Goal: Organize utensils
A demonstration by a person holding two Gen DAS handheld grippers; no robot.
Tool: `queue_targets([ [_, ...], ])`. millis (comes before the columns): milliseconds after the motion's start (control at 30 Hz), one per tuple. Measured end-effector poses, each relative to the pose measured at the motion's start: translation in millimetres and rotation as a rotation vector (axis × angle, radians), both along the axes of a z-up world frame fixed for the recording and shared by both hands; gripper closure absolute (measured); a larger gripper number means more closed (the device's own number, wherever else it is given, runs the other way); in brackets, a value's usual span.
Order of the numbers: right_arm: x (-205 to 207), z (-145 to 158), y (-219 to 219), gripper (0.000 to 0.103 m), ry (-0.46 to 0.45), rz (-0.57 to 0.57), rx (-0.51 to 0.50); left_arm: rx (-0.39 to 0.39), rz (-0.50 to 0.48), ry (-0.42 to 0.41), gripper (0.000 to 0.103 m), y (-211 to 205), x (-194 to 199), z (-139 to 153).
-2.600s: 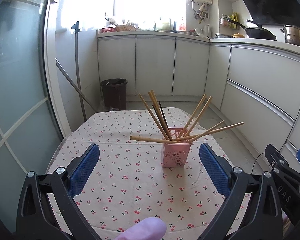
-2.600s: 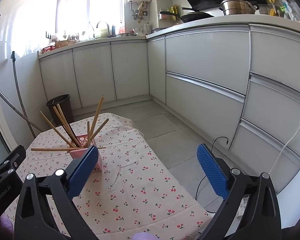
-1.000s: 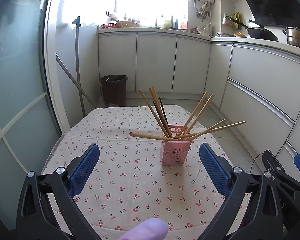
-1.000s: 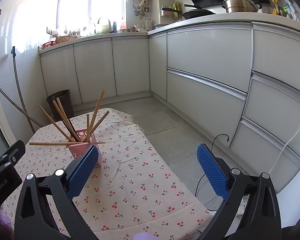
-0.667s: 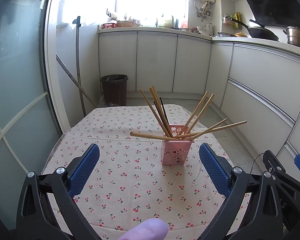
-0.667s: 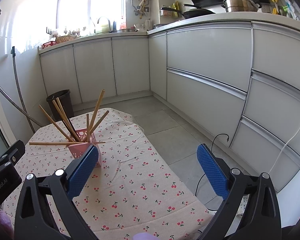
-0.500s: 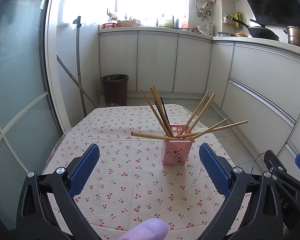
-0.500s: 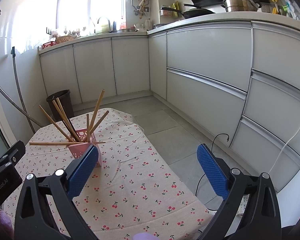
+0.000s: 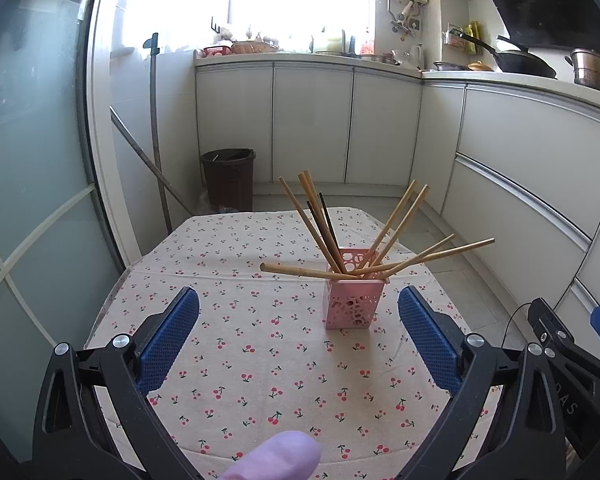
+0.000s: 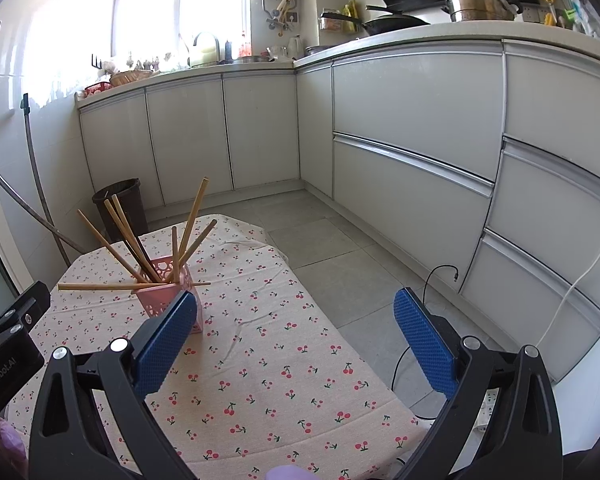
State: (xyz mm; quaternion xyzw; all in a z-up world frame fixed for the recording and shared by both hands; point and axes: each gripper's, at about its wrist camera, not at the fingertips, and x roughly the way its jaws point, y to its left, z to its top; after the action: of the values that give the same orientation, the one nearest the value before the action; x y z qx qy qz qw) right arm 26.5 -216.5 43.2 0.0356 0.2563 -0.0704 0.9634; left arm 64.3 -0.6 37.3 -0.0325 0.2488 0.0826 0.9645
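A pink perforated holder point(image 9: 352, 302) stands on the cherry-print tablecloth point(image 9: 236, 320), with several wooden chopsticks point(image 9: 396, 220) fanned out of it and one chopstick point(image 9: 300, 271) lying across its rim. It also shows in the right wrist view point(image 10: 162, 294) behind the left finger. My left gripper point(image 9: 298, 338) is open and empty, held back from the holder. My right gripper point(image 10: 294, 338) is open and empty, to the right of the holder over the table's right part.
White kitchen cabinets point(image 9: 312, 124) run along the back and right. A dark bin point(image 9: 229, 178) and leaning poles point(image 9: 156, 136) stand behind the table. A frosted glass door point(image 9: 28, 160) is at left. A cable point(image 10: 432, 284) lies on the floor by the table's right edge.
Both grippers have drawn back and risen slightly from the table; the holder looks a little farther away. Nothing was picked up or let go.
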Motion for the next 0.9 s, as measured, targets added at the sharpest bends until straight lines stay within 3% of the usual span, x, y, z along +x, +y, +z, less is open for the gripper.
queue_targets([
  [400, 1.7, -2.3, 0.0, 0.007, 0.019, 0.002, 0.000, 0.007, 0.007, -0.006, 0.007, -0.2, 0.2, -0.2],
  [700, 3.6, -3.8, -0.1, 0.007, 0.034, 0.000, 0.002, -0.008, -0.046, 0.015, 0.024, -2.3, 2.6, -6.6],
  [767, 4.1, -3.4, -0.5, 0.007, 0.037, -0.001, 0.005, 0.007, -0.036, 0.017, 0.020, -3.3, 3.2, -6.7],
  [833, 3.8, -3.0, -1.0, 0.007, 0.035, -0.004, 0.006, 0.016, -0.023, 0.027, 0.006, -3.5, 4.8, -7.2],
  [900, 3.7, -2.8, -1.6, 0.007, 0.034, -0.006, 0.008, 0.024, -0.007, 0.028, 0.007, -3.6, 4.8, -7.0],
])
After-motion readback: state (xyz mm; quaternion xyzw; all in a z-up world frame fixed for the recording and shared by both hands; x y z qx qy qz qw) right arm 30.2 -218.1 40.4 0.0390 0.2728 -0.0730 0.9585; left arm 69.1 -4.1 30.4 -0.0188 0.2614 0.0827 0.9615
